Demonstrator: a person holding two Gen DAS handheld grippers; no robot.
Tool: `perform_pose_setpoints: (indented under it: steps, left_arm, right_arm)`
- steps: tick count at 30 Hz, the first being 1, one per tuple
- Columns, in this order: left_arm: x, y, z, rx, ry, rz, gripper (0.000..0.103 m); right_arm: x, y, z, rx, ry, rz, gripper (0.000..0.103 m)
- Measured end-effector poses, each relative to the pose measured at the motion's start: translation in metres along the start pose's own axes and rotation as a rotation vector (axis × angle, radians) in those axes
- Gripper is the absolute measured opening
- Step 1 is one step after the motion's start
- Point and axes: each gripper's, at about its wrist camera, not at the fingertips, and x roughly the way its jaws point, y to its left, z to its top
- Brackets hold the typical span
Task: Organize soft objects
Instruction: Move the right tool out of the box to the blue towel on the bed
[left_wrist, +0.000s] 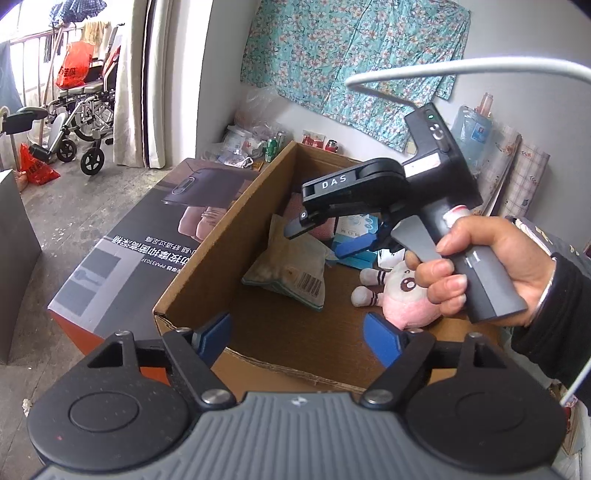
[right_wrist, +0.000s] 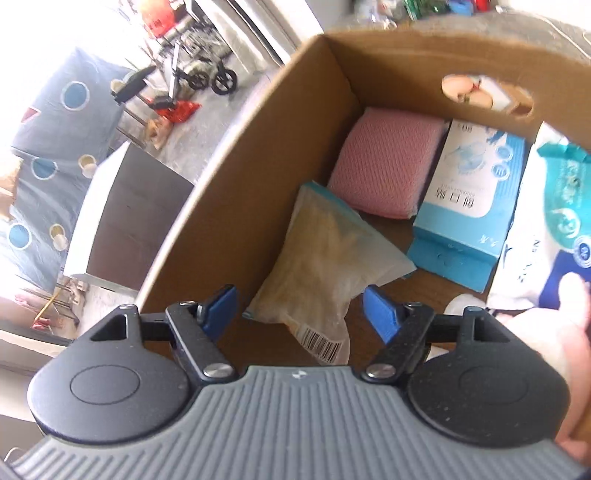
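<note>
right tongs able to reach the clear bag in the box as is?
Probably yes. The right tongs are open right over the bag, which lies on top in the open box, nothing covering it.

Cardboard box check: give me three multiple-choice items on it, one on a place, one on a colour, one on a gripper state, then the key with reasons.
1. Where does the clear bag with the barcode lie?
A. Inside the cardboard box
B. On the floor outside it
C. On the wheelchair

2. What colour is the knitted pad in the far corner of the box?
A. Green
B. Pink
C. Black

3. How do the right gripper jaws stand?
A. Shut on the bag
B. Shut on nothing
C. Open

Key: A, the box walls rise around the bag on the box floor; B, its knit is plainly pink in the right wrist view; C, its blue fingers stand wide apart above the bag, gripping nothing.
</note>
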Motion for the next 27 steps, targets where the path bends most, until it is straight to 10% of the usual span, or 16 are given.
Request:
perform_pose_setpoints:
  steps: [12,22,27]
  left_arm:
    - [-0.013,-0.061,-0.011,0.1,-0.013,-0.089,0.084]
    - [-0.002,-0.181,-0.041,0.292,-0.008,-0.339,0.085]
    - [0.02,-0.239,-0.06,0.351,-0.017,-0.456,0.084]
  right_arm:
    - [-0.17,-0.038,-0.077,-0.048,-0.3,0.093,0.079]
    - [-0.329,-0.138,-0.182,0.009,-0.498,-0.177,0.081]
    - [-0.352,-0.196,-0.21,0.044,-0.462,-0.294,0.081]
